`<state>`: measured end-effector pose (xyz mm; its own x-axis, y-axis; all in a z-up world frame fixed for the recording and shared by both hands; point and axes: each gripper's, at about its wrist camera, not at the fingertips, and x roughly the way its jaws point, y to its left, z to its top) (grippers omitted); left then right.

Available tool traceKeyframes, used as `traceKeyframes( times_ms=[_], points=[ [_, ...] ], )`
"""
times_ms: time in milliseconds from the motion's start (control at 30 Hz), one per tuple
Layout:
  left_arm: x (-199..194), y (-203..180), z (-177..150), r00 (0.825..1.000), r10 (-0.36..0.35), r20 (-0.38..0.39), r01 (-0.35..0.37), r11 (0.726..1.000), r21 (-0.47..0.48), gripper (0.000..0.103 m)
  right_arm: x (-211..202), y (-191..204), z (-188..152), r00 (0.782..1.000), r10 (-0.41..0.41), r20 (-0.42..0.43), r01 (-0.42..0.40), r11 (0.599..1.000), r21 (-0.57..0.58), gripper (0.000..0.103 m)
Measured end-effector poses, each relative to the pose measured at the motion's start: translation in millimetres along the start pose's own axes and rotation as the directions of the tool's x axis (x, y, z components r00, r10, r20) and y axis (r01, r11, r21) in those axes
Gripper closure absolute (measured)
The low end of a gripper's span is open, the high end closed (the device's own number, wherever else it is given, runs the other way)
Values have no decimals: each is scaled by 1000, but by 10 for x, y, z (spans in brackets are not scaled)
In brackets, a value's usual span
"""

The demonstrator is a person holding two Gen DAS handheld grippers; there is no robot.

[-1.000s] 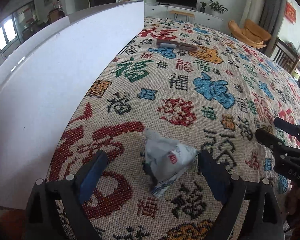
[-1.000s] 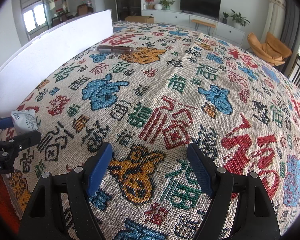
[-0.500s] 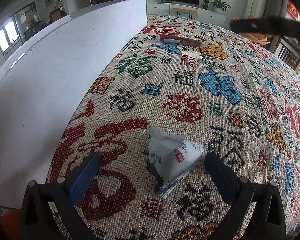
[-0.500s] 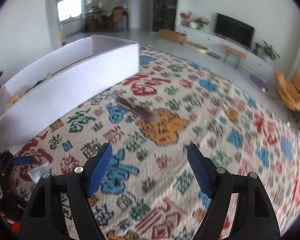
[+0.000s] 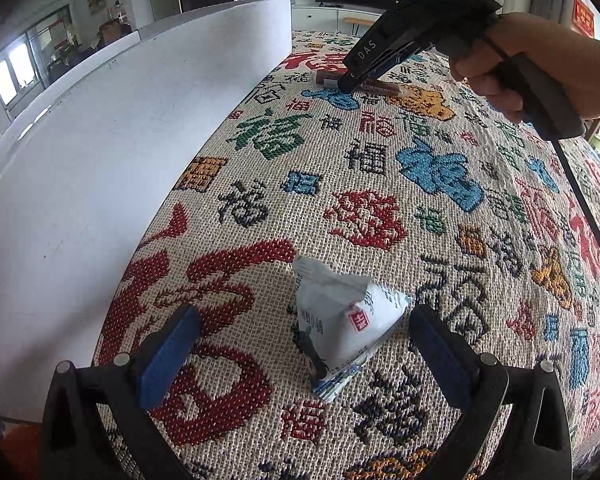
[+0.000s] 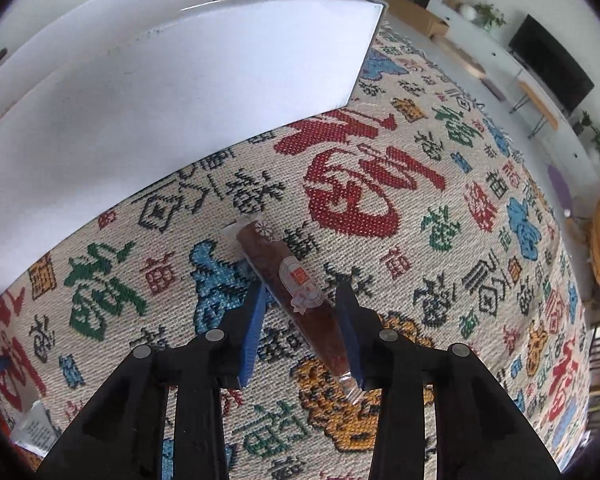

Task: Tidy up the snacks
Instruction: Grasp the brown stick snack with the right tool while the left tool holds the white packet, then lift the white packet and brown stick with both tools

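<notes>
A white crumpled snack packet (image 5: pixel 340 320) lies on the patterned cloth (image 5: pixel 380 220) between the fingers of my left gripper (image 5: pixel 303 312). That gripper is wide open and its pads stand clear of the packet. Farther back, a long brown snack stick (image 6: pixel 276 260) in clear wrap lies on the cloth near the box corner. My right gripper (image 6: pixel 302 286) points down over it, jaws closing, with the stick slanting between the blue pads. In the left wrist view the right gripper (image 5: pixel 346 84), held by a hand, reaches down onto the brown stick (image 5: pixel 380 88).
A tall white box (image 5: pixel 100 160) runs along the left side of the cloth, and its corner (image 6: pixel 364 40) stands close behind the stick. The room beyond holds a television, plants, chairs and a low cabinet.
The right gripper swept from the near cloth to the far area by the box, rolled, and narrowed its jaws around the brown stick. The left gripper stayed put and widened slightly.
</notes>
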<state>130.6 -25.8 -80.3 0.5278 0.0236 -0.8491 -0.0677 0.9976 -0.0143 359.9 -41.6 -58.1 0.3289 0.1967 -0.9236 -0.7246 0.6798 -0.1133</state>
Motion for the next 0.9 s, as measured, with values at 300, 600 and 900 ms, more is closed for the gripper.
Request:
traceKeyframes(
  times_ms=[300,600,900],
  points=[
    [27,3,39,1000,0,1,0,1000,-1,0,-108,-189,-223,993,112,-21,-106,973,207,84],
    [17,38,36,1000,-25,4,25,1000,-18,0,-745,-370,-1290,942,314,116,-328,797,507,84],
    [-154,346,10,953,-294,76,302,940,-157,0,-1044,-7,-2329,988,28,154,-109,829,548,29]
  ],
)
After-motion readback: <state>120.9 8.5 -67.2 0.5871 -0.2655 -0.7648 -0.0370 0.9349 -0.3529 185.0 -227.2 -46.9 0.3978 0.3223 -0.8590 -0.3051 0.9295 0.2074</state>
